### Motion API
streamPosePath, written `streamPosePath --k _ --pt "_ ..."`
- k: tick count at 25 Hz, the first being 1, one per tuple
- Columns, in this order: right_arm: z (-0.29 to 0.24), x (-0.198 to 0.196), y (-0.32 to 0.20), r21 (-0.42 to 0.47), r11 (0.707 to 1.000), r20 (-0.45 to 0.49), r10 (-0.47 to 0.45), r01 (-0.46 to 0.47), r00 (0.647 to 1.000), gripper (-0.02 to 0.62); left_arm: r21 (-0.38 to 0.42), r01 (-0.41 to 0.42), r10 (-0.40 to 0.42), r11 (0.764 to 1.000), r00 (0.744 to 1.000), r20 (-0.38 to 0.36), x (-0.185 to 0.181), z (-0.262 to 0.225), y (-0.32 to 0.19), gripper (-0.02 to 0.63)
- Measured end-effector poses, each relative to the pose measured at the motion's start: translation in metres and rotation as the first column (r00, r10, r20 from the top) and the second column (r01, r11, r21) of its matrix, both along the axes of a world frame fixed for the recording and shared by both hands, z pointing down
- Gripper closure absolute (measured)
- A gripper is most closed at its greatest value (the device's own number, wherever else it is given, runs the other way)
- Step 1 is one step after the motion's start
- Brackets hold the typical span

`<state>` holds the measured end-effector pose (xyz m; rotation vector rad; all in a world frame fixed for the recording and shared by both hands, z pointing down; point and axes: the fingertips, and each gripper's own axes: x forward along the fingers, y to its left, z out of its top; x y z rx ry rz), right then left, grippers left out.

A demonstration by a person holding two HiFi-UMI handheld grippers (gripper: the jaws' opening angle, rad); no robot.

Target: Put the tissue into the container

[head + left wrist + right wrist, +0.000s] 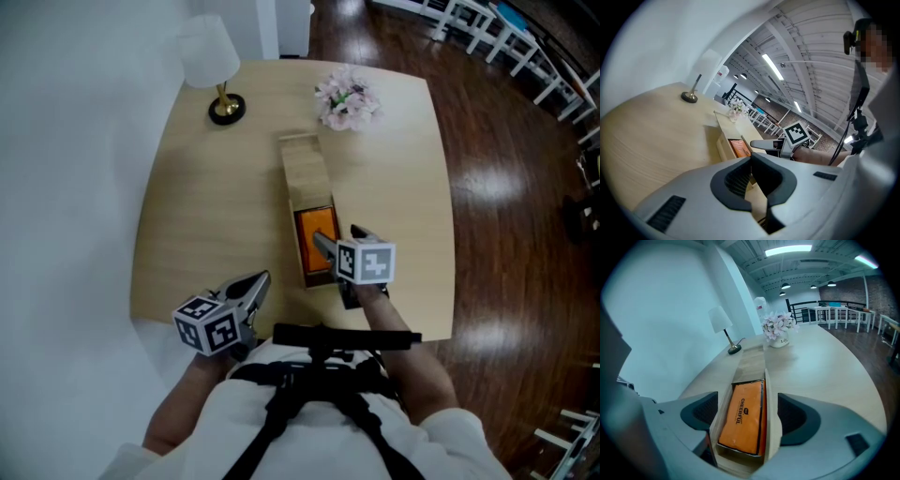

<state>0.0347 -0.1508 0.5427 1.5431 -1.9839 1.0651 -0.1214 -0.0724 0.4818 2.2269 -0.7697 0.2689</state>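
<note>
A long wooden container (pixel 305 169) lies along the middle of the table, its sliding lid drawn back from the near end. In that uncovered end lies the orange tissue pack (pixel 316 242), flat inside the walls (pixel 743 416). My right gripper (pixel 337 236) hovers just above this near end, open. Its jaws stand wide to either side of the box with nothing held (pixel 747 401). My left gripper (pixel 261 279) rests low at the table's near left edge, apart from the box. Its pads meet at the tips, empty (pixel 751 161).
A white-shaded lamp (pixel 211 61) on a gold foot stands at the far left of the round wooden table (pixel 187 216). A pot of pale pink flowers (pixel 347 98) sits beyond the container's far end. A white wall runs along the left, dark wood floor on the right.
</note>
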Motion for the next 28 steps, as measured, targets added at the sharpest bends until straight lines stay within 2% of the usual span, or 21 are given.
streamPosePath --k 18,28 --pt "-0.027 0.059 0.028 0.049 0.998 0.03 0.046 -0.047 0.998 0.183 0.039 -0.032 0.032 0.999 0.999 -0.013 0.04 -0.016 0.004 0.612" --pt "-0.059 0.07 0.055 0.106 0.994 0.09 0.031 -0.041 0.995 0.19 0.074 -0.071 0.078 0.995 0.993 -0.084 0.056 -0.05 0.008 0.612"
